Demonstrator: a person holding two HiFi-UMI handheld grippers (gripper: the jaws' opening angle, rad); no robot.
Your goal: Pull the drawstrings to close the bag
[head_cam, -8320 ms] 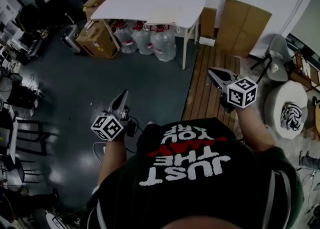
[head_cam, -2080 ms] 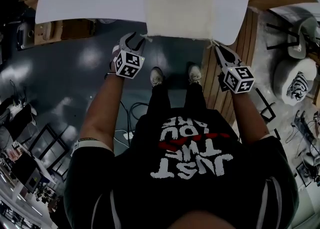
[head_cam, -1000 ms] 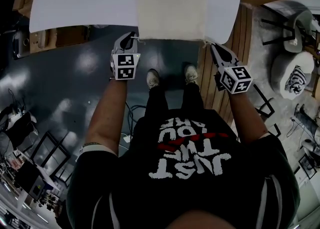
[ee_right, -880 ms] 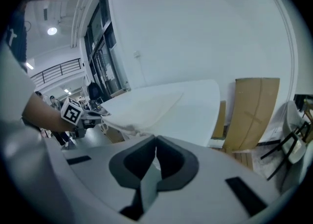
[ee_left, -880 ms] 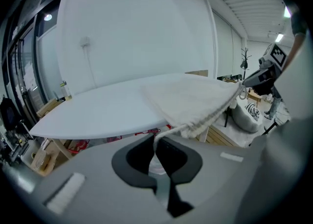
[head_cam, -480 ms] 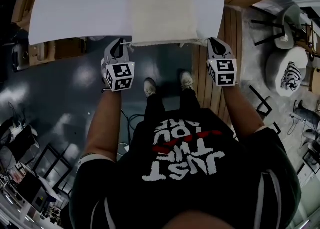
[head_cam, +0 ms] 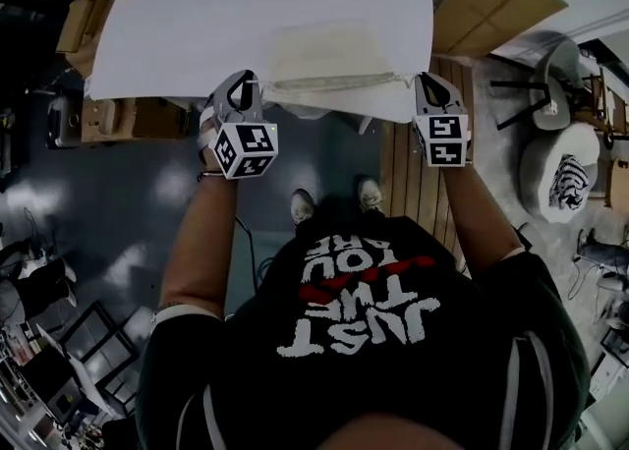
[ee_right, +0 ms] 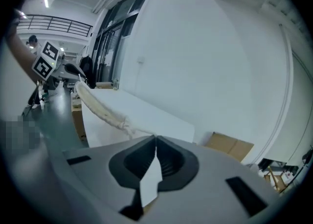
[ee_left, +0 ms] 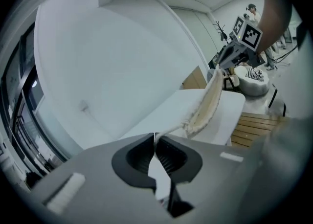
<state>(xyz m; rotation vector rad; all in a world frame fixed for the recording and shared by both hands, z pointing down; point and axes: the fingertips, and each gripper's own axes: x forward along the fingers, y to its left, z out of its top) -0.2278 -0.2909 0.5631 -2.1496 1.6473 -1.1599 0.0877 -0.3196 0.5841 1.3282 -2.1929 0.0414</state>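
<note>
A cream drawstring bag lies on the white table, its near edge lifted and stretched between my two grippers. My left gripper is shut on the left drawstring at the bag's left corner. My right gripper is shut on the right drawstring. In the left gripper view the bag hangs as a band from my shut left gripper across to the right gripper. The right gripper view mirrors this: bag, right gripper, left gripper.
Cardboard boxes stand under the table's left side. Flat cardboard leans at the back right. A chair and a round white stool are at the right. My feet stand on the dark floor beside wooden planks.
Both grippers have risen and rolled, still shut on the cords. The bag's near edge has come up off the table and looks drawn tight between them.
</note>
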